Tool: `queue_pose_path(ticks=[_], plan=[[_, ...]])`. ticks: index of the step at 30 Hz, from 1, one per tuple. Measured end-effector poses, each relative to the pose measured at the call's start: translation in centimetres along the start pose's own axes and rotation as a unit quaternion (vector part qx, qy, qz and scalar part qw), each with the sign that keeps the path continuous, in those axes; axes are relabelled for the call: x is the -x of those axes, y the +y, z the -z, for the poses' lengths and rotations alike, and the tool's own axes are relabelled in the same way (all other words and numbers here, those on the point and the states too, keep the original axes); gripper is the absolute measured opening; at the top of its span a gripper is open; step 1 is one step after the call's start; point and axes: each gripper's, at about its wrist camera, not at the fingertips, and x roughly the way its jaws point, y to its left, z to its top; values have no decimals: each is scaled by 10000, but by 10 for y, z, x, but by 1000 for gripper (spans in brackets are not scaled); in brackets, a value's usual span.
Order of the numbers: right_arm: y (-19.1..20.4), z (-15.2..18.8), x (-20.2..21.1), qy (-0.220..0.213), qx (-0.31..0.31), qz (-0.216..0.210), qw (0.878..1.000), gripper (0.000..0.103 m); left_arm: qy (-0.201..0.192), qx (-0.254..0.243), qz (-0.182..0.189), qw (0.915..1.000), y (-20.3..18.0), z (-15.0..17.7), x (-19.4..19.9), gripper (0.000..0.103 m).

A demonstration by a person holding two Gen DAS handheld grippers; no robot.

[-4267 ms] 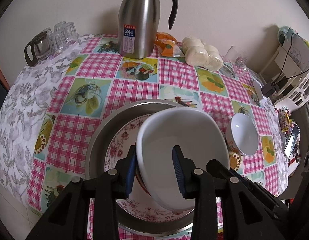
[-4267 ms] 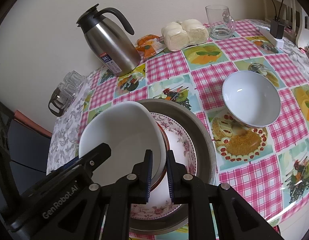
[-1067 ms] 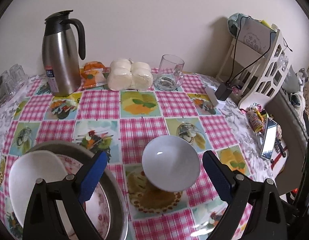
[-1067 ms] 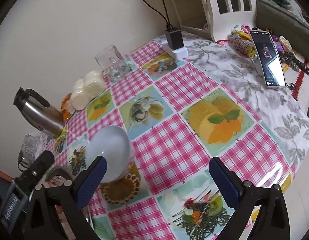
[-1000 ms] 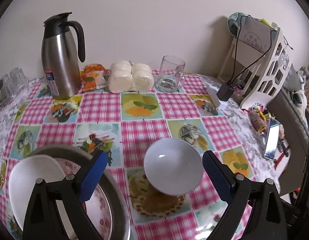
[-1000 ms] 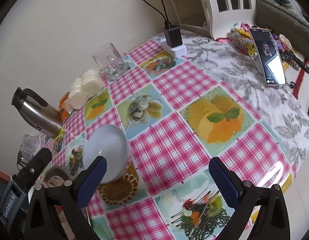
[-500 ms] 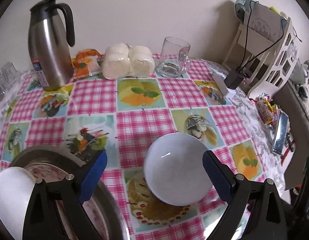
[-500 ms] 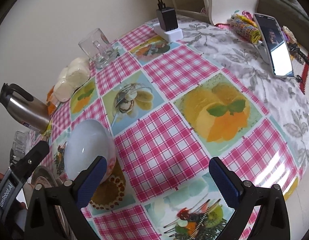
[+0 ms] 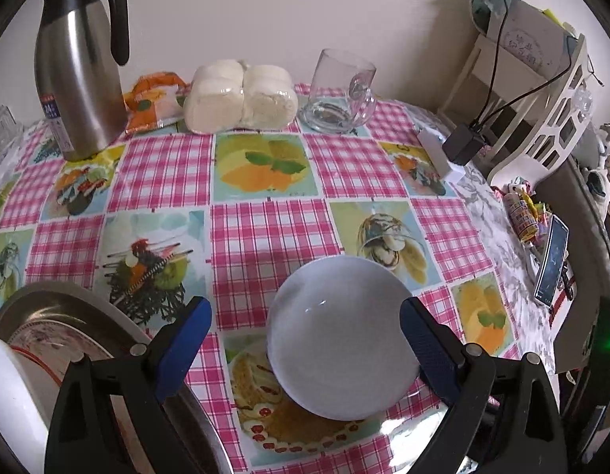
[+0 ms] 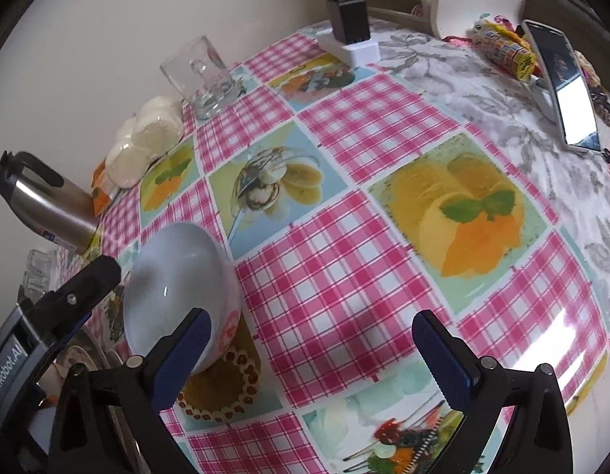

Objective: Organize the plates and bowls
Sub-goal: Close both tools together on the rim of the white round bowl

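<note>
The left gripper [image 9: 305, 339] hangs with its jaws spread wide, and the small white bowl [image 9: 340, 339] sits low in the centre of its view between the two blue pads, the right-hand pad looking right at the rim. The bowl rests upright on the pink checked tablecloth [image 9: 265, 237], empty inside. At the lower left of that frame a metal tray [image 9: 80, 308] holds a flowered plate [image 9: 60, 339], and a large white bowl [image 9: 8, 399] lies on it, cut off by the frame edge.

The right gripper [image 10: 317, 351] is also wide open and holds nothing; in its view the small bowl [image 10: 178, 288] sits at the lower left, just behind the left-hand blue pad, while most of the gap between the fingers looks onto bare cloth. The other gripper's black body shows at the far left.

Along the top of the left view stand a steel flask [image 9: 78, 75], a pack of white buns [image 9: 241, 96] and a glass mug [image 9: 340, 96]; a phone [image 10: 563, 83] lies at the upper right of the right view
</note>
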Motion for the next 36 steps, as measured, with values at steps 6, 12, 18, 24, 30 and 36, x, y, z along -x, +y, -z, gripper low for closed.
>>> queue_pose_path(ticks=[6, 12, 18, 24, 30, 36], plan=[[17, 4, -11, 35, 207, 40, 9998, 95, 145, 28, 15, 9999, 1, 2, -8, 96], [23, 8, -18, 97, 163, -196, 9996, 68, 219, 202, -22, 9996, 9, 1, -15, 96], [32, 10, -21, 127, 190, -577, 9981, 38, 293, 232, -39, 9993, 10, 3, -21, 96], [37, 8, -19, 72, 319, -647, 9974, 16, 357, 265, -28, 9990, 10, 4, -25, 96], [29, 5, -15, 38, 312, -543, 9980, 11, 511, 203, -54, 9985, 7, 8, -31, 96], [19, 2, -12, 16, 214, -399, 9990, 11, 675, 53, -77, 9977, 0, 12, -36, 96]])
